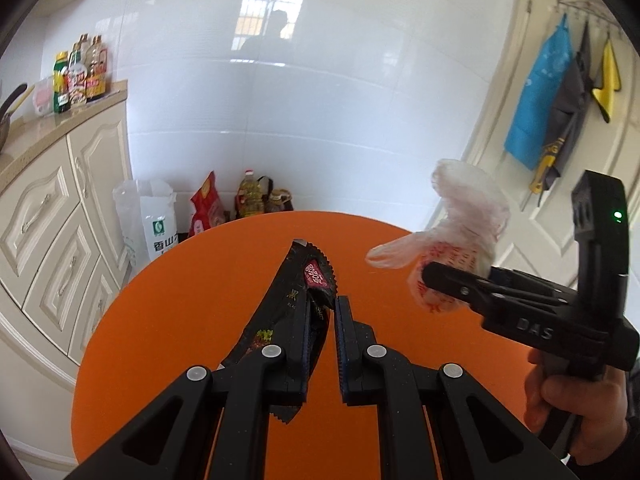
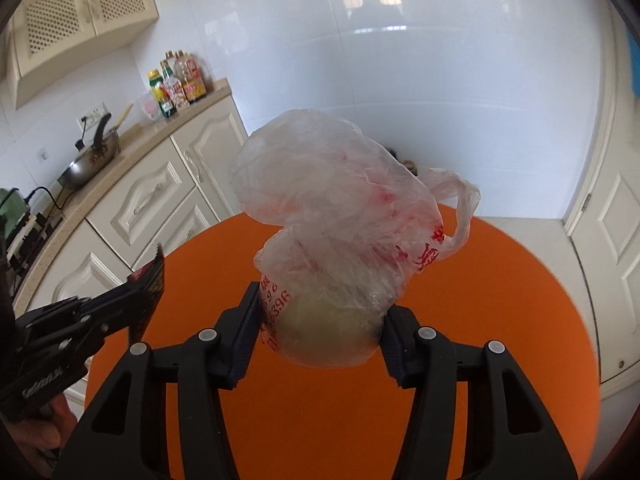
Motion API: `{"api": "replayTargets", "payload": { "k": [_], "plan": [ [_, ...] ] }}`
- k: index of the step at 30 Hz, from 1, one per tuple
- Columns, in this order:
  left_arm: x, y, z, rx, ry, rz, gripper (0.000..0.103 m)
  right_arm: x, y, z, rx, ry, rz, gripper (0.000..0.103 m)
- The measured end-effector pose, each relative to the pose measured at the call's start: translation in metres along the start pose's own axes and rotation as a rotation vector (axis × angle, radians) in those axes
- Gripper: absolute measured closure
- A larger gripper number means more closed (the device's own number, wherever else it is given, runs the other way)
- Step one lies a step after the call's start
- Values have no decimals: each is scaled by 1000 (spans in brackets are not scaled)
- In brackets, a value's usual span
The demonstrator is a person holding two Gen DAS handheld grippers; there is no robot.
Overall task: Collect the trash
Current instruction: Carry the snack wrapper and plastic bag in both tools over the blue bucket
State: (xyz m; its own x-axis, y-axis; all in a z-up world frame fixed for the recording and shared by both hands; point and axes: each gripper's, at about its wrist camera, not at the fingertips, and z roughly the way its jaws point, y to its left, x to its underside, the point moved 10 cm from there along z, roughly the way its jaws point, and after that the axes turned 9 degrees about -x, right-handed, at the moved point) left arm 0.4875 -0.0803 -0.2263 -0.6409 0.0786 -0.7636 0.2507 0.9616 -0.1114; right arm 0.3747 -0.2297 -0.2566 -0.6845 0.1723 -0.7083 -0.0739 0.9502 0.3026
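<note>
one plastic bag (image 2: 340, 216) wrapping a pale round lump, squeezed between jaws.

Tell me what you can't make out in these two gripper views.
- Plastic bag contents, right wrist view: a pale lump, blurred by the cloudy film.
- Black wrapper print, left wrist view: creased, partly covered by the left gripper.
- Trash bin: in neither view.
- Orange table near edge: hidden behind the grippers.

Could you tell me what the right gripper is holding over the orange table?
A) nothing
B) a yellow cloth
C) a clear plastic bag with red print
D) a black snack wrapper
C: the right gripper pinches the clear plastic bag with red print between its pads.
</note>
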Motion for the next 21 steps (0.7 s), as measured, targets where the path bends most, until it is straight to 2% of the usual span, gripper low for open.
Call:
{"api": "replayTargets", "payload": {
  "k": [7, 13, 21],
  "plan": [
    [16, -71, -50, 71, -53, 67, 96, 16, -20, -111, 74, -121, 3, 49],
    [29, -153, -81, 162, -77, 163, 96, 37, -53, -191, 149, -199, 48, 49],
    [44, -258, -88, 298, -73, 300, 96, 77, -118, -290, 272, -279, 150, 49]
  ]
}}
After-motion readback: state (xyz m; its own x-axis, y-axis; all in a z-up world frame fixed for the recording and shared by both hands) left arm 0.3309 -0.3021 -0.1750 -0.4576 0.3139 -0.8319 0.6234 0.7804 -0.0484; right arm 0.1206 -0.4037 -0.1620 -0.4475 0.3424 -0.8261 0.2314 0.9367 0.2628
